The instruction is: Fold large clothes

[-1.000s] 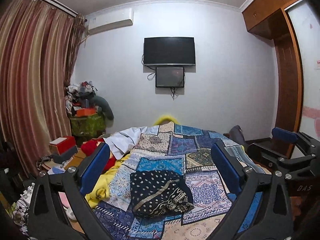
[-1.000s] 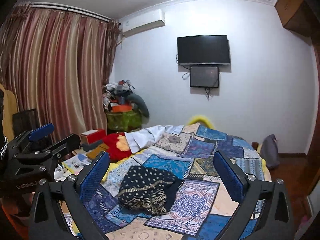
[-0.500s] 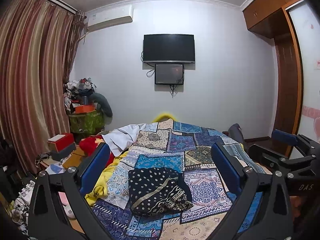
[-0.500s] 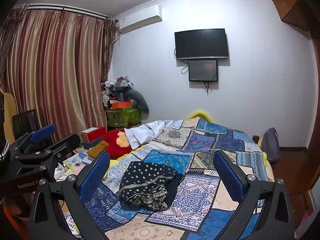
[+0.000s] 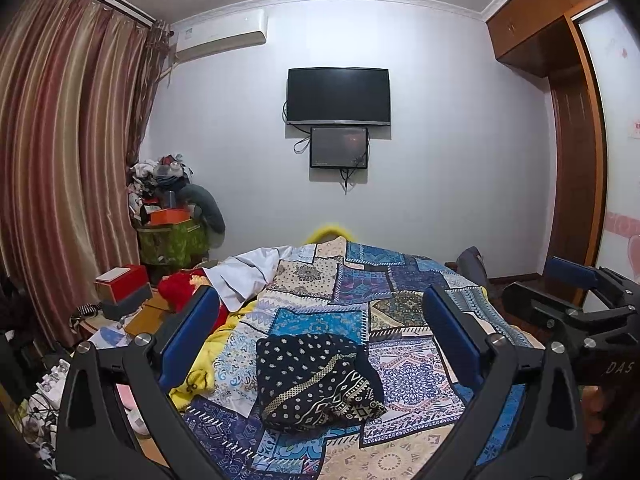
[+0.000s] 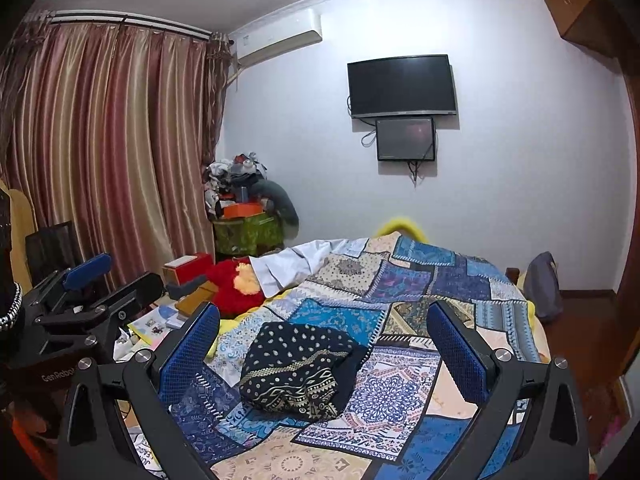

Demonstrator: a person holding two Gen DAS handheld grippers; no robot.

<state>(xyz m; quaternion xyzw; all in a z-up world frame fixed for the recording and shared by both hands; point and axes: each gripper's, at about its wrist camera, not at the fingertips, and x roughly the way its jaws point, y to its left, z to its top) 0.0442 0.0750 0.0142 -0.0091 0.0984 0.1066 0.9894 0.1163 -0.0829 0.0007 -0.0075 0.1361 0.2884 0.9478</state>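
A folded dark navy garment (image 5: 314, 380) with white dots and a cream patterned band lies on the patchwork bedspread (image 5: 360, 280). It also shows in the right wrist view (image 6: 296, 372). My left gripper (image 5: 320, 336) is open and empty, held above the bed's near end with the garment framed between its blue pads. My right gripper (image 6: 322, 344) is open and empty, held likewise to the right of the left one. The right gripper shows at the right edge of the left wrist view (image 5: 576, 292), and the left gripper shows at the left edge of the right wrist view (image 6: 86, 280).
A white cloth (image 5: 248, 276) lies at the bed's far left corner beside a red plush toy (image 6: 236, 288). A cluttered low table with a red box (image 5: 120, 284) stands left of the bed. Curtains (image 5: 60, 160), a piled green box (image 5: 172, 236), a wall television (image 5: 338, 96) and a wooden wardrobe (image 5: 576, 160) surround it.
Both grippers have drifted slightly back and up from the bed, so the garment sits a little lower in each view. The garment itself has not moved.
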